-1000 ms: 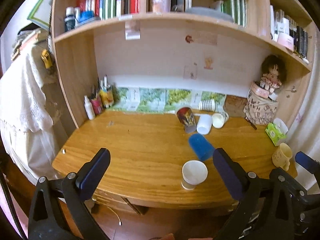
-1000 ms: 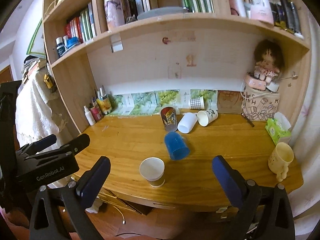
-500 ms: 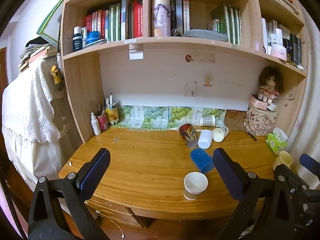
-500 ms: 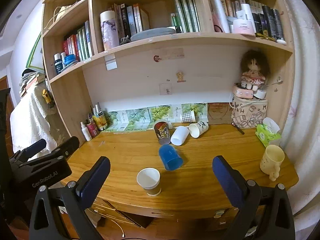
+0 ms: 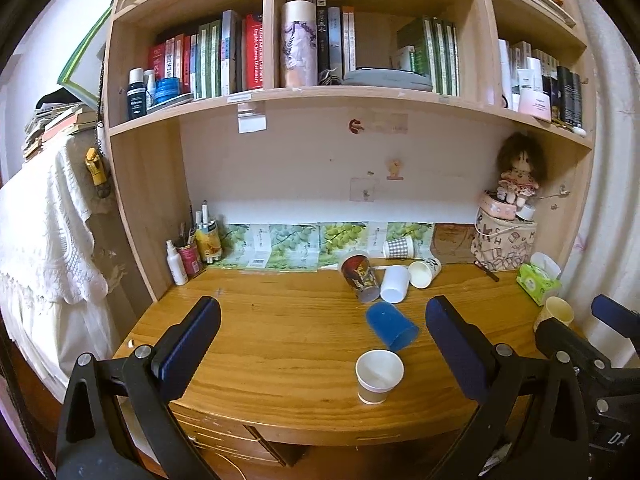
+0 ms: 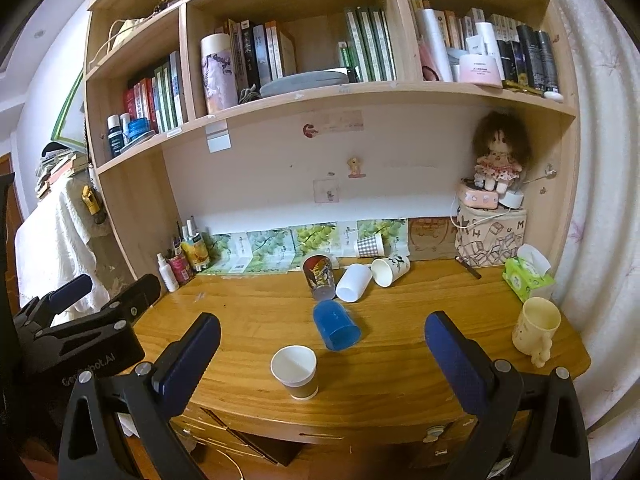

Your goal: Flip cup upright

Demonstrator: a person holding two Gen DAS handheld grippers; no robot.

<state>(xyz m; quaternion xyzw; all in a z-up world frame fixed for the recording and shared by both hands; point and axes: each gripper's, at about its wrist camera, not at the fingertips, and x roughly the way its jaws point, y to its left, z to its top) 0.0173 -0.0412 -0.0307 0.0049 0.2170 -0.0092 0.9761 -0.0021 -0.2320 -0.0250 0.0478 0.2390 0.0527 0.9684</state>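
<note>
Right now both grippers are hovering off the near edge of the wooden counter (image 5: 256, 344), the left gripper (image 5: 320, 344) and right gripper (image 6: 320, 354) each spreading its fingers wide and holding nothing. At lower centre of both frames, a white paper cup with a brown sleeve (image 6: 295, 372) is standing upright (mouth up), just beside a blue plastic cup (image 6: 335, 326) lying on its side.

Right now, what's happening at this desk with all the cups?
A person holds two grippers back from the wooden desk, jaws of both the left gripper and right gripper wide open, gripping nothing. One paper cup stands upright near the front edge. The blue cup, the picture cup, the white cup and others lie on their sides, not yet flipped.
</note>
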